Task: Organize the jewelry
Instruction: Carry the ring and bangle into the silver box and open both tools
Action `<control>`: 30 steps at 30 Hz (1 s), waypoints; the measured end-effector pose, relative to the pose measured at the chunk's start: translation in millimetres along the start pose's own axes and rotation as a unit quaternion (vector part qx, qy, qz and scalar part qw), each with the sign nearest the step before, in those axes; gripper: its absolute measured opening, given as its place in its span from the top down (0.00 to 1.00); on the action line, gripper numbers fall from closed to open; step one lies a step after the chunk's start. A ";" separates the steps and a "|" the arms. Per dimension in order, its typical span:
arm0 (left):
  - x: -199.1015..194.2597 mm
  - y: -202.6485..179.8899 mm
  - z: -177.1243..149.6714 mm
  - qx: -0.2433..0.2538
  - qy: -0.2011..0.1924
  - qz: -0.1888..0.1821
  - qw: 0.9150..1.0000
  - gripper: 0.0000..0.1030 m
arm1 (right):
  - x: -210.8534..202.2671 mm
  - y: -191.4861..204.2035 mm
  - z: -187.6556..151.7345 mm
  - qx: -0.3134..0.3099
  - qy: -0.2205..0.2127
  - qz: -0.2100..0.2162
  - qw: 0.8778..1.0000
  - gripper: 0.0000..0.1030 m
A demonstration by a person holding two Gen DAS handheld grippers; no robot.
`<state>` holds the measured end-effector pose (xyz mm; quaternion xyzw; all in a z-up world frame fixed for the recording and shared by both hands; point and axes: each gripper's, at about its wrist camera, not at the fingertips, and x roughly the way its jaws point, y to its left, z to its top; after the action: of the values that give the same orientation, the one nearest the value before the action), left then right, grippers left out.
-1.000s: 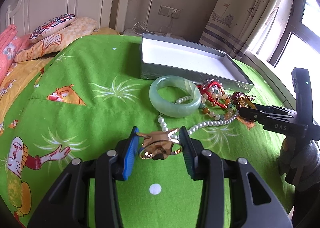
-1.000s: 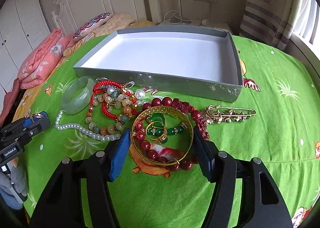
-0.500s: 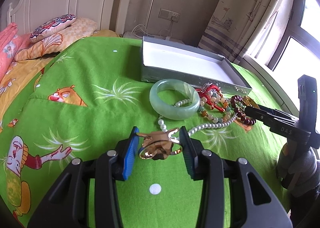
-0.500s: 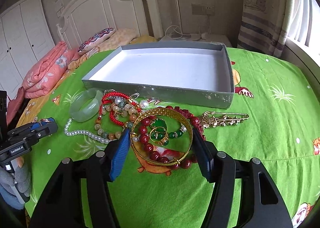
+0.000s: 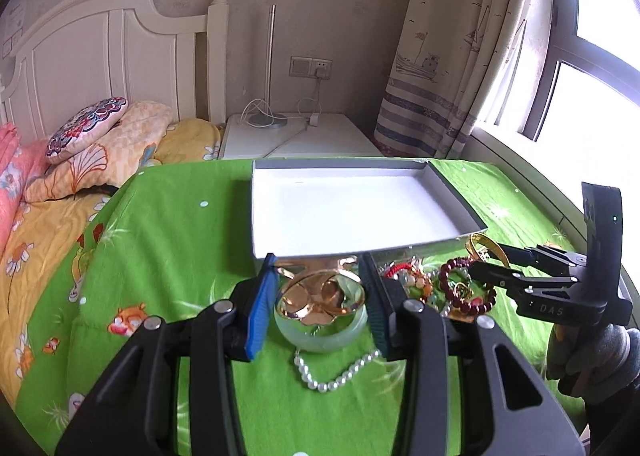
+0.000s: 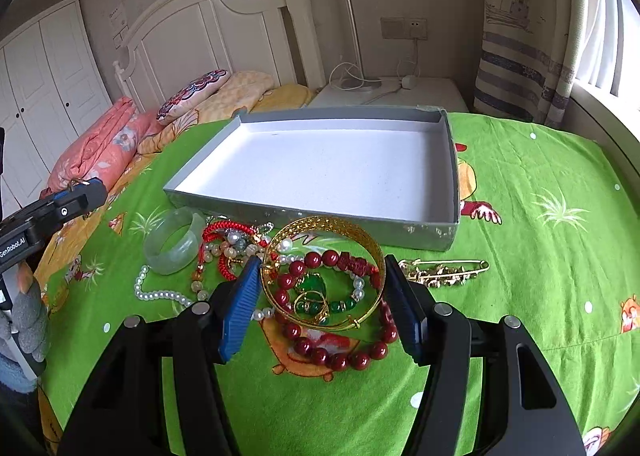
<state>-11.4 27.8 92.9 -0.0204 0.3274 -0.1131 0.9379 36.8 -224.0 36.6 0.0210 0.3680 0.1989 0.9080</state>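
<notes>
my left tongs (image 5: 320,296) pinched the slick gold brooch (image 5: 320,298) above the jade bangle (image 5: 322,334), short of the tray (image 5: 256,216), while my right tongs (image 6: 322,296) clasped the stiff gold bangle (image 6: 324,272) by its rim.

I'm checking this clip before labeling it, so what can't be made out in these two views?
- Left wrist: the jade bangle is half covered by the gold brooch in the left gripper.
- Left wrist: the pearl necklace runs behind that gripper.
- Right wrist: the red bead bracelet is partly behind the gold bangle.
</notes>
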 end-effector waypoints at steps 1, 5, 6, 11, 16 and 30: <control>7.7 1.6 7.8 0.000 0.007 -0.001 1.000 0.60 | 1.3 -1.7 7.0 0.000 -0.001 0.000 1.000 0.42; 42.0 13.1 36.0 -0.020 0.042 -0.003 0.999 0.60 | 10.3 -13.1 34.9 0.006 0.001 -0.005 1.000 0.42; 49.5 16.1 43.0 -0.025 0.049 -0.002 0.998 0.60 | 14.9 -17.2 44.5 0.008 0.005 -0.008 1.000 0.42; 90.7 23.5 73.6 -0.025 0.086 0.018 0.996 0.60 | 43.7 -32.3 81.3 0.015 0.030 -0.026 0.999 0.42; 134.7 22.2 87.4 -0.020 0.123 0.040 0.991 0.60 | 78.7 -37.3 98.7 0.012 0.061 -0.050 0.997 0.42; 154.6 13.1 91.5 -0.003 0.127 0.072 0.989 0.36 | 96.5 -42.2 114.1 0.020 0.055 -0.056 0.997 0.24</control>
<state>165.3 2.4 69.0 0.0154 0.4449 -0.0459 0.8943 191.3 -214.1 48.3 0.0078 0.4216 0.1415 0.8956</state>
